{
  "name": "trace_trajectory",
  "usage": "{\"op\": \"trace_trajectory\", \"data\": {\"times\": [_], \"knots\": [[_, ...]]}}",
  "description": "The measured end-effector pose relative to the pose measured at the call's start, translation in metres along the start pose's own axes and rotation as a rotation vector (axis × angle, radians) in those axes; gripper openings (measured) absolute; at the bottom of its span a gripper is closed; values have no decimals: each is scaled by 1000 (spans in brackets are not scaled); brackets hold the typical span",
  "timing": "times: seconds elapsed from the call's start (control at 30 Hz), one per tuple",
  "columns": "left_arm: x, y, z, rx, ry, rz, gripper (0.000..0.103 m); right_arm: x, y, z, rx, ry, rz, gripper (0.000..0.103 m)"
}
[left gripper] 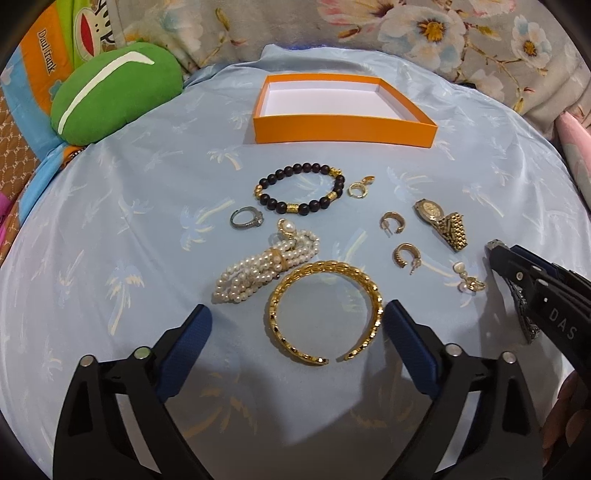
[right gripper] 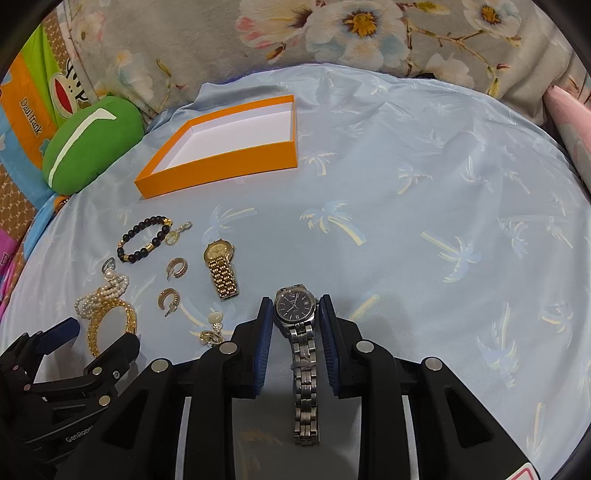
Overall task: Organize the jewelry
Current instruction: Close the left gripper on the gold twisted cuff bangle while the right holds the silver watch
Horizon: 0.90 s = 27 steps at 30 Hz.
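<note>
In the left wrist view my left gripper (left gripper: 297, 306) stands open, a finger on either side of a gold bangle (left gripper: 325, 314) that lies on the cloth, pads clear of it. In the right wrist view my right gripper (right gripper: 295, 301) is shut on a silver watch (right gripper: 295, 306), its pads against the dark-dialled case and the strap trailing toward the camera. An orange box (left gripper: 343, 129) with a white inside sits empty at the far side. Spread between are a black bead bracelet (left gripper: 301, 192), a silver ring (left gripper: 246, 218), a pearl bracelet (left gripper: 266, 266), a gold watch (left gripper: 439, 223), two gold hoop earrings (left gripper: 392, 222) and a pearl earring (left gripper: 467, 280).
Everything lies on a pale blue palm-print cloth (left gripper: 110, 258). A green cushion (left gripper: 114, 92) sits at the far left beside the box, and a floral blanket (left gripper: 443, 29) rises along the back. A pink cushion (right gripper: 569, 118) borders the right edge.
</note>
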<state>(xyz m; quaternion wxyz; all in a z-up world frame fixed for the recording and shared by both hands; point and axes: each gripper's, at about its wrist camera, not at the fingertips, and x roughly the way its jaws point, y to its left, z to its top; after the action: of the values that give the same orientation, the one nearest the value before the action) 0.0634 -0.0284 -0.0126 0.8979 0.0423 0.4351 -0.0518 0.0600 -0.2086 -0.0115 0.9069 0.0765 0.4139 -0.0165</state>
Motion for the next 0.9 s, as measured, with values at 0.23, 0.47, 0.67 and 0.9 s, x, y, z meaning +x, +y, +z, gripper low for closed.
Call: {"op": "trace_trajectory", "data": {"times": [0.23, 0.47, 0.67, 0.9], "knots": [[-7, -9, -2, 38, -23, -38, 64, 0, 0, 0, 4, 0, 6, 24], [-10, -2, 0, 7, -17, -91, 56, 0, 0, 0, 4, -1, 5, 24], [-17, 3, 0, -12, -22, -104, 56, -2, -1, 0, 12, -9, 7, 24], [-37, 17, 7, -22, -52, -101, 56, -12, -5, -5, 36, -25, 10, 24]]}}
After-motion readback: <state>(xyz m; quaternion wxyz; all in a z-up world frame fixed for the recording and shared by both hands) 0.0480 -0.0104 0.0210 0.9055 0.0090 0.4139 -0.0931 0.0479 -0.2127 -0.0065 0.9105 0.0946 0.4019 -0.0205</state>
